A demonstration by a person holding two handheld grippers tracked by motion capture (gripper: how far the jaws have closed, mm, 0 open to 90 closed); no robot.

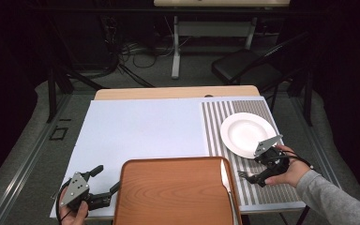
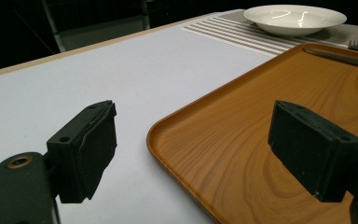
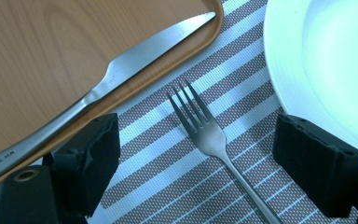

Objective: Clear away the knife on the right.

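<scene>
We look down on a dim room with a grey carpeted floor (image 1: 201, 70). Beyond the far edge of the surface (image 1: 168, 92) we see a black chair (image 1: 248, 65) at the far right and the pale legs of another table (image 1: 176, 47) farther back. Dark cables (image 1: 136, 51) lie tangled on the floor at the far left. The edges of the room fall into darkness.

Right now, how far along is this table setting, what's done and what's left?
Done, it seems: the plate sits on the striped placemat, and the fork lies on the mat beside it. In hand: nothing; the right hand-held gripper hangs open over the fork. Probably left: the knife still lies on the wooden tray.
</scene>
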